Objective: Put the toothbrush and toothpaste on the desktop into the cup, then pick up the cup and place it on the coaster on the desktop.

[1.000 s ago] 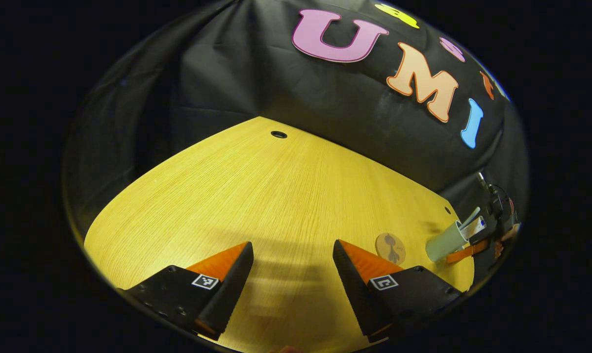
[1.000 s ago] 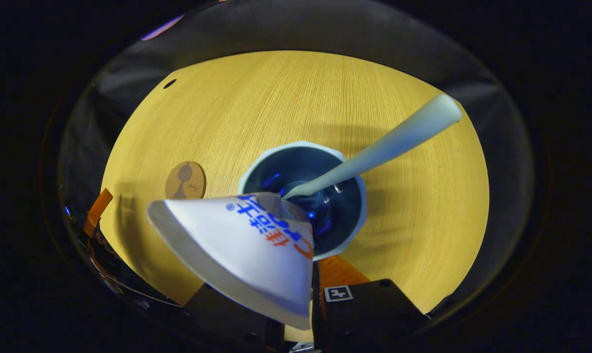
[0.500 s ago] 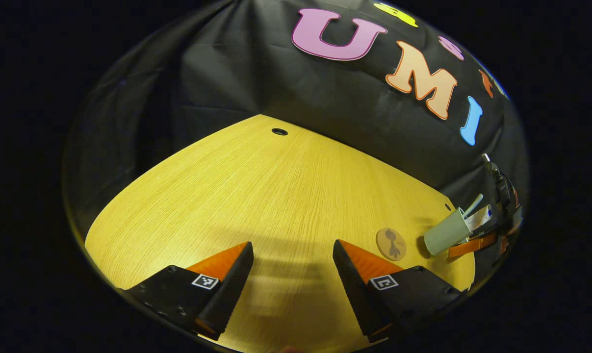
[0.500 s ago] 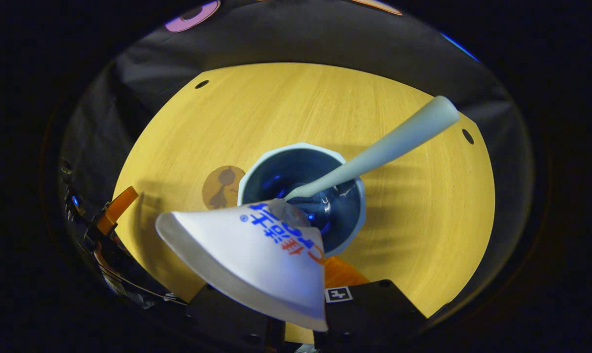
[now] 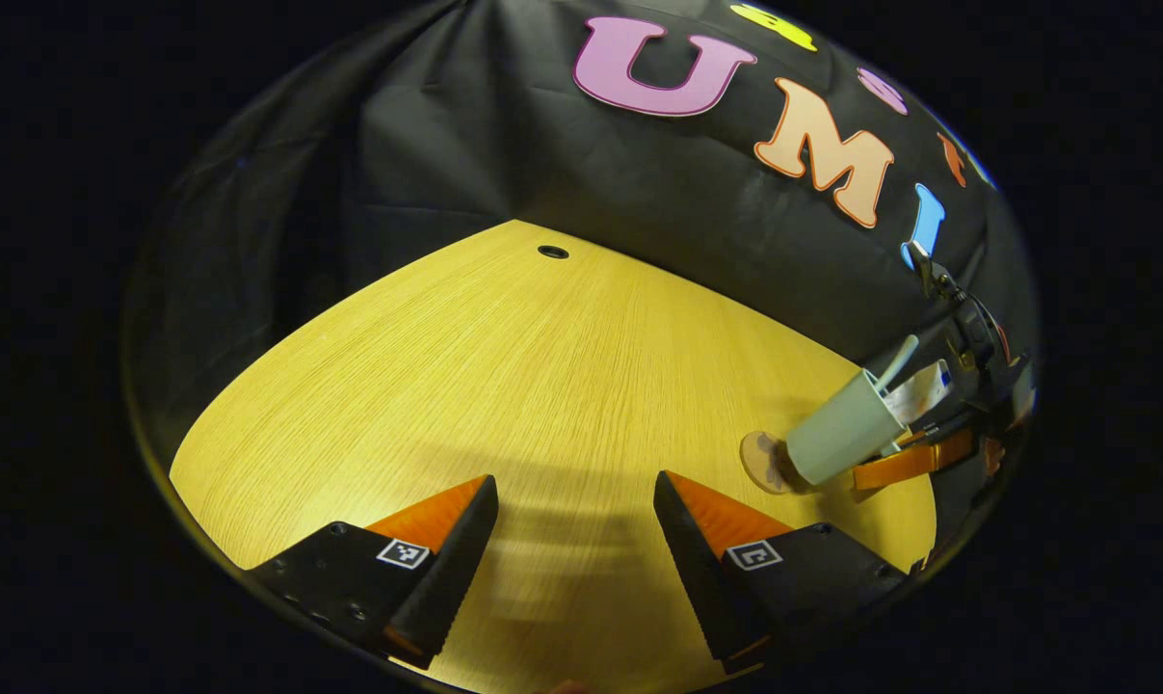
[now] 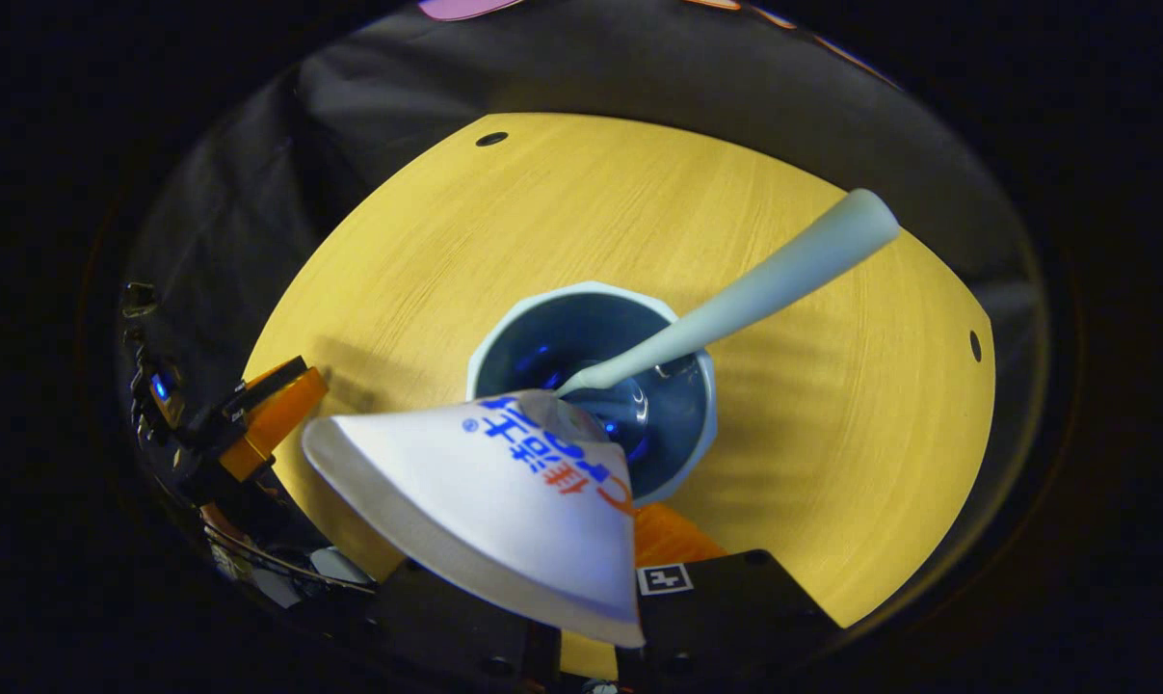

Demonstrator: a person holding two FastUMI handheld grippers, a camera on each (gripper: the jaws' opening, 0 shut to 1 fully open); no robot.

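Moved: cup [image 5: 843,427] has travelled from right of the coaster to over it since a second ago; in the right gripper view the coaster has slid under the cup out of sight.
Cup: pale green, carried tilted in the left gripper view, its base over the coaster's right part; whether it touches, I cannot tell.
Contents: toothbrush [image 6: 754,289] leans out over the rim to the upper right; toothpaste [image 6: 504,511] tube stands in the cup, its flat end toward the camera.
Coaster: round, brown coaster [image 5: 757,457] lies on the tabletop [image 5: 504,386] near its right edge, partly covered by the cup.
Right gripper: right gripper [image 5: 913,453] is clenched on the cup; toothpaste hides most of its fingers in its own view.
Left gripper: left gripper [image 5: 573,525] hangs released, fingers wide apart, low over the near tabletop, well apart from the cup.
Room: broad bare wood spreads left and back to the black cloth wall; a small hole [image 5: 552,253] sits by the far edge.
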